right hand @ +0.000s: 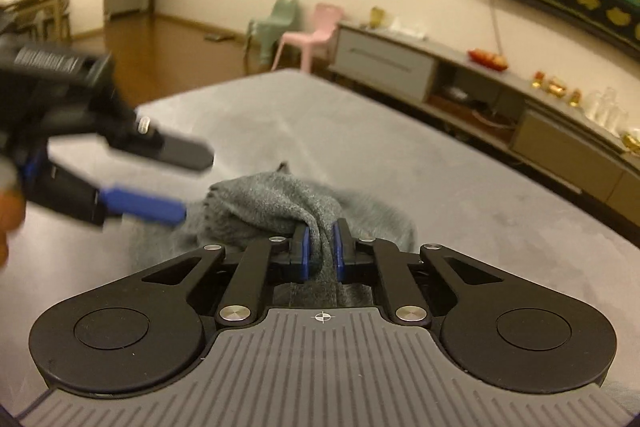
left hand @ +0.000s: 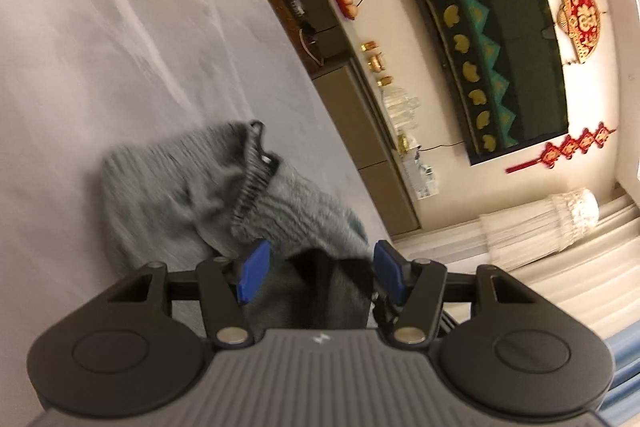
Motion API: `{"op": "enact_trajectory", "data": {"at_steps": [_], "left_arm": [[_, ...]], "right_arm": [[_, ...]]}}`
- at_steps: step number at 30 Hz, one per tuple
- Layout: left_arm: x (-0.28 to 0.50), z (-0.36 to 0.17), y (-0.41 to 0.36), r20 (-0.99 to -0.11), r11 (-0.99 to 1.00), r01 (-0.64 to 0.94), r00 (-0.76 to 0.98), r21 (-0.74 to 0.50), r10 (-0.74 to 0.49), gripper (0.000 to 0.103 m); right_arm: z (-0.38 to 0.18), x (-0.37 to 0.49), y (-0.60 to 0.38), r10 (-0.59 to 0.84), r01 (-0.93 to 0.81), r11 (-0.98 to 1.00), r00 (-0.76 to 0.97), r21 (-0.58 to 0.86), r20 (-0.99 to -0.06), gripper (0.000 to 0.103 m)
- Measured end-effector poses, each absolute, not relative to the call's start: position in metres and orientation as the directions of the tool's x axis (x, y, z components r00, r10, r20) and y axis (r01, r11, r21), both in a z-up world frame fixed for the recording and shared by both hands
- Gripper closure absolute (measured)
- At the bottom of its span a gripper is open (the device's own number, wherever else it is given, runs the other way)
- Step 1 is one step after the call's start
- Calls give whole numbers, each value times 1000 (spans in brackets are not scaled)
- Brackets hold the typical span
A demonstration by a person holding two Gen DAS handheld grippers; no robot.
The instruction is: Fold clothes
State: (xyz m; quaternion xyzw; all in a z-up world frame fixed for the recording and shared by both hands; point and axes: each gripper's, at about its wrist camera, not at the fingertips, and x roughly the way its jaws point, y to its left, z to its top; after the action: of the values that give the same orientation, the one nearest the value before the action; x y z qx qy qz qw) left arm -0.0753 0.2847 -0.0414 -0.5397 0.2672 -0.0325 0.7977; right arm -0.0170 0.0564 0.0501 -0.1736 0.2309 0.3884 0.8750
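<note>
A crumpled grey knitted garment (left hand: 180, 195) with an elastic waistband lies on the grey table (left hand: 120, 27). My left gripper (left hand: 322, 273) stands open over its near part. Cloth shows between the blue pads (left hand: 254, 275), but they stay well apart and do not press it. In the right wrist view my right gripper (right hand: 322, 251) is shut on a raised fold of the garment (right hand: 272, 203), with cloth pinched between its blue pads (right hand: 306, 251). The left gripper (right hand: 196, 187) appears there at the left, blurred and open, its tips at the garment's left edge.
The table's far edge (right hand: 400, 107) faces a low cabinet (right hand: 500, 95) with small ornaments and glasses. A dark framed screen (left hand: 488, 39) hangs on the wall. A pink chair (right hand: 316, 35) and a green chair (right hand: 276, 23) stand beyond the table. Bare grey table (right hand: 480, 207) lies to the right.
</note>
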Motion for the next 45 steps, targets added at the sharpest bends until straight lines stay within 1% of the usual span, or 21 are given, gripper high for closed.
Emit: {"op": "enact_trajectory", "data": {"at_steps": [7,9,10,11,14,15,16,19,21,24,26,28,31,33,37,39,40,41,42,44,45], "left_arm": [[-44,-59,266,-391,342,-279,862,-897,-323,38],[-36,-54,267,-373,384,-250,882,-889,-289,58],[-35,-47,268,-348,422,-210,894,-882,-283,90],[-43,-33,269,-296,473,-150,922,-868,-250,103],[-66,8,272,-124,623,9,978,-782,-170,102],[-76,13,277,-108,649,1,986,-761,-129,102],[-78,5,287,-159,626,-63,982,-777,-98,102],[-75,-48,318,-387,461,-307,918,-832,-87,94],[-74,-72,322,-459,399,-378,879,-836,-130,89],[-70,-67,316,-448,423,-353,881,-835,-150,70],[-67,-62,313,-438,428,-340,885,-838,-155,52],[-65,-57,307,-430,411,-337,889,-847,-158,46],[-67,-52,297,-419,381,-339,896,-860,-150,24],[-71,-47,289,-424,398,-346,897,-850,-126,19],[-69,-44,273,-464,498,-341,874,-797,-143,15],[-55,-43,265,-523,596,-349,841,-724,-142,22],[-49,-42,263,-549,640,-351,825,-683,-134,64],[-46,-35,267,-568,675,-357,815,-646,-112,95],[-46,-28,273,-580,698,-364,809,-617,-90,98],[-71,-18,300,-537,616,-387,840,-685,-69,98],[-79,-25,311,-558,567,-421,826,-708,-84,98]], "right_arm": [[72,-15,45,639,-748,663,568,-2,-519,98],[77,-16,44,640,-747,664,566,4,-520,99],[78,-17,42,644,-749,663,561,13,-520,99],[79,-19,39,650,-751,660,554,25,-520,100],[78,-30,28,684,-769,634,509,81,-522,100],[76,-36,25,697,-781,617,484,99,-529,100],[73,-42,21,709,-791,600,458,117,-535,100],[52,-56,15,708,-832,542,373,123,-599,93],[41,-58,4,683,-835,538,351,117,-640,81],[38,-50,-26,658,-799,585,368,138,-656,66],[40,-41,-44,640,-768,623,391,148,-661,59],[41,-33,-61,627,-749,645,408,148,-664,51],[40,-21,-90,596,-707,694,458,136,-660,39],[38,-11,-111,572,-664,734,493,143,-656,34],[21,16,-154,527,-525,818,522,234,-670,34],[9,27,-167,505,-463,844,517,271,-691,34],[7,29,-171,501,-461,846,515,267,-695,34],[6,31,-175,499,-468,845,516,259,-696,34],[4,33,-178,498,-475,844,516,251,-698,34],[-1,41,-194,479,-453,855,499,254,-722,34],[-3,45,-202,469,-439,861,490,257,-735,34]]}}
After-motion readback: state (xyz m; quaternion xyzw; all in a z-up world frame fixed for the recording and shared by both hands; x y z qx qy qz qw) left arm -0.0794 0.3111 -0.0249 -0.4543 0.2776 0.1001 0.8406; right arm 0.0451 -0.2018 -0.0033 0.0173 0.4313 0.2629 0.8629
